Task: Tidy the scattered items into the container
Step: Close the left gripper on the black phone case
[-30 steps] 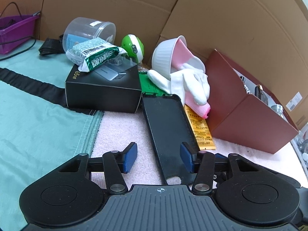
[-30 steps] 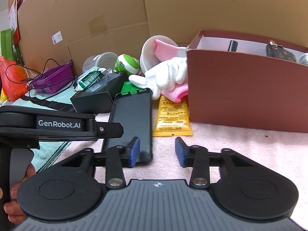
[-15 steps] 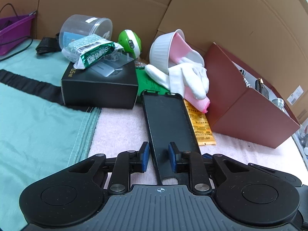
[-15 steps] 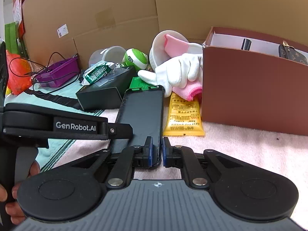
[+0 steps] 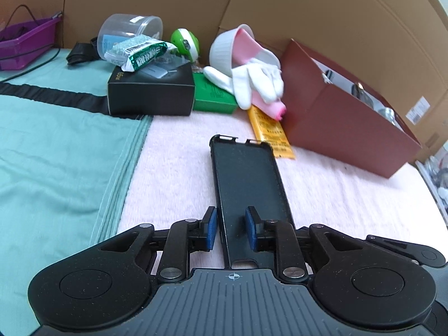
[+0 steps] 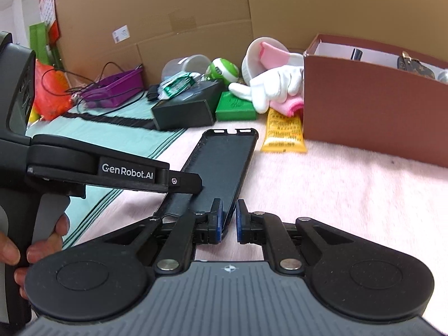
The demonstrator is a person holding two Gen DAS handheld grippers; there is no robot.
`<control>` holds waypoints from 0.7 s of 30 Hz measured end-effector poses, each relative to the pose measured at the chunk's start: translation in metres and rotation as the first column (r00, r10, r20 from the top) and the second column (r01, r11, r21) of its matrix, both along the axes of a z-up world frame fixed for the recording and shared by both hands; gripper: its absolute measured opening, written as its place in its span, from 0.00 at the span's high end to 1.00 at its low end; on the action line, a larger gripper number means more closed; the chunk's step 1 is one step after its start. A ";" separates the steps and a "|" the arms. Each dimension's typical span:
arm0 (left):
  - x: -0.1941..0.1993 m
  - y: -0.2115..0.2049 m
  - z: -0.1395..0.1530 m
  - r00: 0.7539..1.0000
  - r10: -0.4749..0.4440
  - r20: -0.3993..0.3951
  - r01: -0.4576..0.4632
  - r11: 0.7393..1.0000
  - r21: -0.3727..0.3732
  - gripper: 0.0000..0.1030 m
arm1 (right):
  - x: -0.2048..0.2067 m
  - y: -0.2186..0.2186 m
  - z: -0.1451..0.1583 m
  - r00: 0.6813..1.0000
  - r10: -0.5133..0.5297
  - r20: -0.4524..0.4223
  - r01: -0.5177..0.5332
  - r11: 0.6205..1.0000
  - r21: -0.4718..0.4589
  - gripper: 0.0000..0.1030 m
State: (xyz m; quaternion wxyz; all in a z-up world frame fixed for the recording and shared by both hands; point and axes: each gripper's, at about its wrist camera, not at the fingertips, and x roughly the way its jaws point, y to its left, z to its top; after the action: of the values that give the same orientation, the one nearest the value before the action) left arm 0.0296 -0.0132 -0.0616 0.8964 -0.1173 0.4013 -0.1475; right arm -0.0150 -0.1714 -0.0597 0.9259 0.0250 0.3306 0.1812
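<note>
- Between the blue pads of the left gripper (image 5: 231, 232) sits the near end of the flat black phone case (image 5: 247, 184); a second ago those jaws stood wide, and now they pinch its left side.
- The right gripper (image 6: 229, 221) was open too; now its jaws are shut on the case's right edge.
- The case used to lie flat with its far end by the green box (image 5: 213, 95). Now it is pulled back and lifted off the pink fluffy mat (image 5: 173, 173).
- Past it lie a yellow tube (image 5: 273, 131), a white glove (image 5: 256, 81) and a white bowl (image 5: 224, 50).
- The brown cardboard container (image 5: 344, 123) stands to the right, well apart from the case.
</note>
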 end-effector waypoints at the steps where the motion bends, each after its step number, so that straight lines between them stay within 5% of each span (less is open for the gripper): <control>1: -0.001 -0.001 0.000 1.000 0.002 0.003 -0.002 1.000 0.005 0.62 | -0.003 0.000 -0.001 1.000 0.000 -0.005 0.000 1.000 0.004 0.88; 21: 0.012 -0.009 -0.002 1.000 -0.010 0.020 0.009 0.999 0.051 0.61 | 0.022 0.012 -0.010 0.997 -0.078 0.019 0.078 0.997 -0.026 0.85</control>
State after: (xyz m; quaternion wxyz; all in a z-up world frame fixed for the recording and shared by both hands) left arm 0.0421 -0.0222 -0.0634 0.9025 -0.0911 0.3961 -0.1426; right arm 0.0069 -0.1593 -0.0695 0.9355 0.0239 0.3232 0.1405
